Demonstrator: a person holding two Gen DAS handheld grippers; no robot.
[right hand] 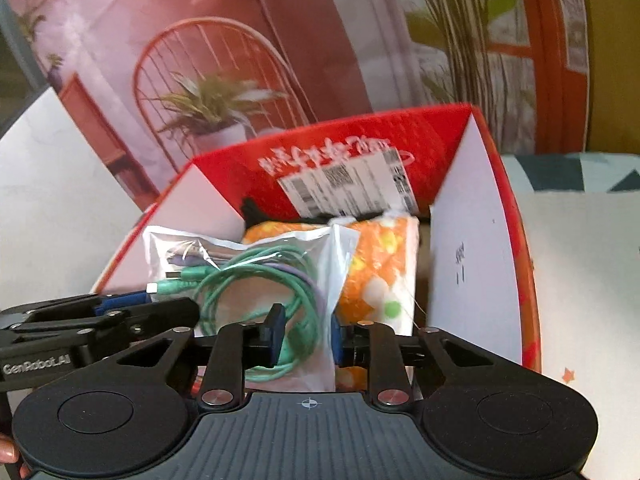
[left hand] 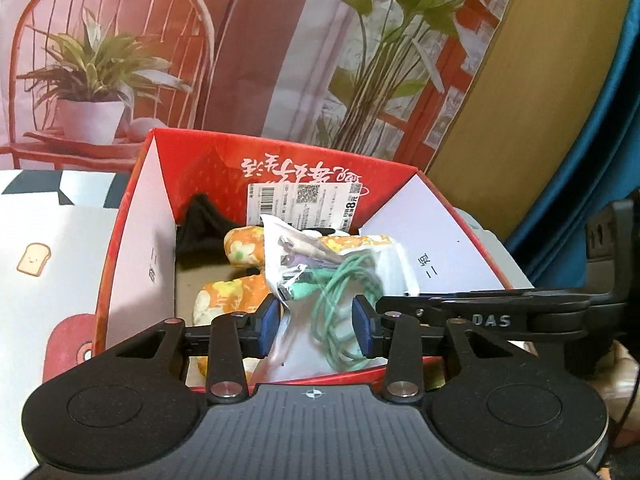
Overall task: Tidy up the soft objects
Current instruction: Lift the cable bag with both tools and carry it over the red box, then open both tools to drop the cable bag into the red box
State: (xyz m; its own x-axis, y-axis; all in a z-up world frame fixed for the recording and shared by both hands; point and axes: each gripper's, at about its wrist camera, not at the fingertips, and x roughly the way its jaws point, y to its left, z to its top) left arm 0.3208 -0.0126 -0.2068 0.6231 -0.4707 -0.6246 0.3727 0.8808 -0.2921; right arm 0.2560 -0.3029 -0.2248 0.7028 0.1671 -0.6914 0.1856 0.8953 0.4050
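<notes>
My left gripper and right gripper, jaws apart, straddle the cable bag in the red box; orange floral pieces already inside, the bag unreleased.

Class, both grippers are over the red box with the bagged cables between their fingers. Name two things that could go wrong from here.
1. The clear bag of cables is slippery and sits between the fingers of both the left gripper and the right gripper; an uneven pull might tear it or let it slip.
2. Lifting it could drag the orange floral fabric up against the red box flaps.
</notes>
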